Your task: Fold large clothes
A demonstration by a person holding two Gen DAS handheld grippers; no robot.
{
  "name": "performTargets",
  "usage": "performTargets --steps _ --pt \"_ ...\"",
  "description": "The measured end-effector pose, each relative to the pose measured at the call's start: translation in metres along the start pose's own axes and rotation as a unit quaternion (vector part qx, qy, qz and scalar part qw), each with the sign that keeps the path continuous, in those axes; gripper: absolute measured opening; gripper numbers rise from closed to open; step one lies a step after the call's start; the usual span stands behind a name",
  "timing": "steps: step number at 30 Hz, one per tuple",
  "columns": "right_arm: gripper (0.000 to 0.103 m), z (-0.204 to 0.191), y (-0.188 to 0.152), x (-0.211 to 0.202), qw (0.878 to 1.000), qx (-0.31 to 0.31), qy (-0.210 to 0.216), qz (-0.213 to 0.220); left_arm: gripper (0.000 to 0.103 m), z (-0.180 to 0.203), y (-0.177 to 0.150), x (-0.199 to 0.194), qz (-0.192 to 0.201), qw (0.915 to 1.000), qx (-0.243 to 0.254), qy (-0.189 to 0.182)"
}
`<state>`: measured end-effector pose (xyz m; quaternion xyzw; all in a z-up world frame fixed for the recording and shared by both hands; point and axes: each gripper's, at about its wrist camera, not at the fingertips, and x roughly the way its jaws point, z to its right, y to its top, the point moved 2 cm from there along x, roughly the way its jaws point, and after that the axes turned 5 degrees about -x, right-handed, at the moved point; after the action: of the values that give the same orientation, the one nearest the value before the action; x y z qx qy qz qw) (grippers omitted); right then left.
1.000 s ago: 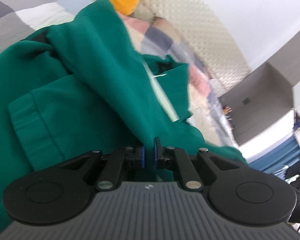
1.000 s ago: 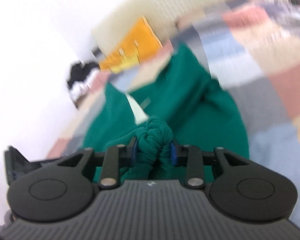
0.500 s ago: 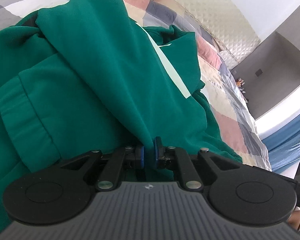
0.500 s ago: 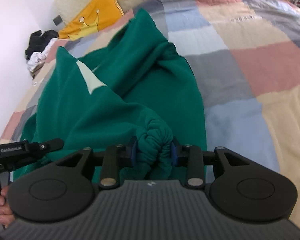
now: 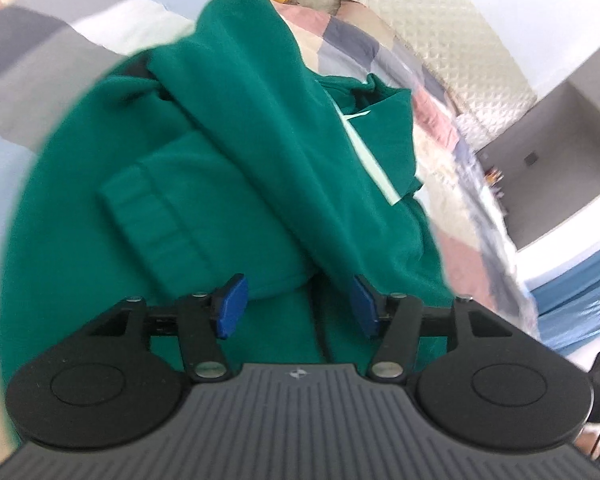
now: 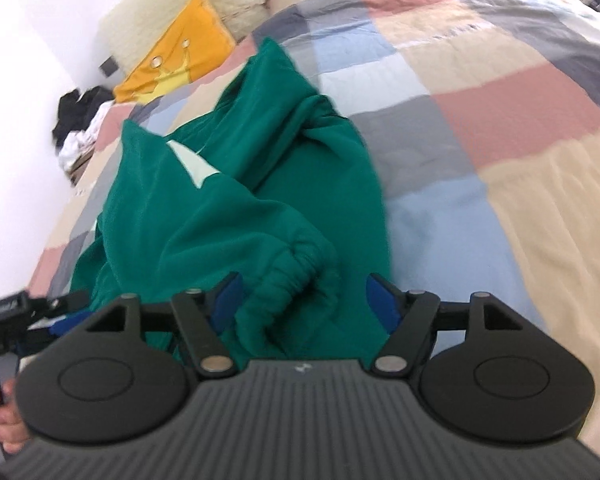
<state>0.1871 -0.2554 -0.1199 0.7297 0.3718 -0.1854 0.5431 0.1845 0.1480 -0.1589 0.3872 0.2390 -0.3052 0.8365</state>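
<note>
- the left hand-held gripper, black with blue pads, has its jaws apart; they have just been opening, and green cloth lies under the gap with neither pad pressing on it.
- the right hand-held gripper, of the same build, also stands apart after just opening; a gathered elastic cuff sits between the pads, near the left one, though whether it touches cannot be told.
- only the right wrist view shows the left hand-held gripper from outside, at the lower left edge, with a person's fingers around its handle.
- only the left wrist view shows a flat ribbed band of the garment, lying just ahead of the left pad.
- the large dark green fleece garment lies bunched and partly folded on the bed, soft and matte, with thick rolled folds and a pale mint stripe showing on one panel.
- under it spreads a patchwork quilt of pink, grey, pale blue and cream squares.
- at the head of the bed, an orange and yellow cushion leans on a cream quilted headboard.
- a heap of black and white clothes lies by the white wall, seen from the right wrist alone.
</note>
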Motion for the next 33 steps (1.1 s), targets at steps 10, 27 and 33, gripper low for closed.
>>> performTargets --steps 10,27,33 --pt "0.087 0.016 -0.013 0.002 0.996 0.061 -0.042 -0.042 0.072 -0.028 -0.005 -0.083 0.011 0.9938 0.018 0.109" --pt "0.095 0.044 -0.050 0.035 0.958 0.231 0.050 -0.162 0.078 -0.067 -0.030 -0.054 -0.078 0.9772 -0.023 0.196" --pt "0.095 0.017 -0.057 0.023 0.964 0.173 0.104 -0.172 0.078 -0.070 -0.038 -0.046 -0.092 0.9757 -0.036 0.196"
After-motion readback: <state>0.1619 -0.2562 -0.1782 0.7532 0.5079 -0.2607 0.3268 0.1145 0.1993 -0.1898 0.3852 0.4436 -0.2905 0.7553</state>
